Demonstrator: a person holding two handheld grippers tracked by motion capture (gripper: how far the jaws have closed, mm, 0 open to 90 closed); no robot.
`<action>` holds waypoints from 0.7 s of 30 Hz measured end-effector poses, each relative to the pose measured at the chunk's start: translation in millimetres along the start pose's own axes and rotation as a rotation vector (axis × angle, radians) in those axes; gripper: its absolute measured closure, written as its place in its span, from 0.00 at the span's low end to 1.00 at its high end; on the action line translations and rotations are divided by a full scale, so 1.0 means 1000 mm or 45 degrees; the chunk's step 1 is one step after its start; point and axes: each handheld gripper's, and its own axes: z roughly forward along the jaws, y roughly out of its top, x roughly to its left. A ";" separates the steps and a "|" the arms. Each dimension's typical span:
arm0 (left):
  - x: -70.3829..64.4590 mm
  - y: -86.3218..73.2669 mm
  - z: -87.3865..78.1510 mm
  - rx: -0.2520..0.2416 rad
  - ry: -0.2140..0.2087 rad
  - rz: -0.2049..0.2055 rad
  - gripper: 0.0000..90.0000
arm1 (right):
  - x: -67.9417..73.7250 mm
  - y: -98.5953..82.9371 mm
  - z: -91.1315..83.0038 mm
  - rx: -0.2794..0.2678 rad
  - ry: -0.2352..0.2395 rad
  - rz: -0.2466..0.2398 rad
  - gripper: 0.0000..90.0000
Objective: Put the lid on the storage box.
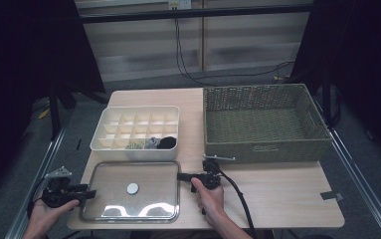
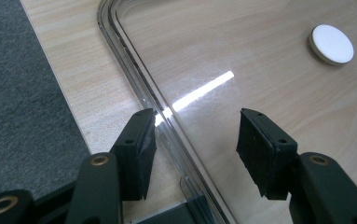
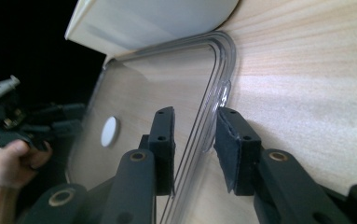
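Note:
A clear plastic lid [image 1: 113, 186] with a white round knob [image 1: 133, 188] lies flat on the table, in front of a white compartment box [image 1: 141, 107]. My left gripper [image 1: 91, 193] is at the lid's left edge. In the left gripper view it [image 2: 197, 130] is open, its jaws straddling the lid's rim [image 2: 134, 60], with the knob [image 2: 332, 44] farther off. My right gripper [image 1: 180, 176] is at the lid's right edge. In the right gripper view it [image 3: 195, 116] is open, one jaw on each side of the lid's rim [image 3: 223, 56].
A large woven basket [image 1: 265, 149] stands at the right back of the table. The box's front compartments hold a dark item [image 1: 167, 143] and a grey one [image 1: 151, 143]. Bare wood lies to the right of my right hand. Grey floor borders the table's left edge [image 2: 22, 84].

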 end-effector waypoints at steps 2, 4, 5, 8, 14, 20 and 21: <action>0.001 0.000 0.000 0.002 0.000 0.003 0.52 | -0.001 -0.001 0.000 -0.014 0.014 0.040 0.76; 0.001 0.000 0.000 0.000 -0.005 0.002 0.52 | -0.002 -0.001 0.001 -0.020 0.037 0.077 0.73; 0.001 0.000 0.000 0.000 -0.004 0.002 0.52 | -0.003 -0.001 0.001 -0.023 0.035 0.079 0.73; 0.001 -0.001 0.000 -0.003 -0.003 0.000 0.52 | -0.003 -0.001 0.001 -0.022 0.039 0.076 0.73; 0.001 0.000 0.000 0.001 -0.003 -0.001 0.52 | -0.006 0.000 0.000 -0.001 0.062 0.105 0.75; 0.000 0.000 0.000 0.001 -0.002 -0.001 0.51 | -0.009 0.001 0.000 0.024 0.093 0.150 0.77; 0.000 0.000 0.000 -0.004 -0.001 -0.005 0.51 | -0.009 0.002 0.001 0.025 0.093 0.153 0.77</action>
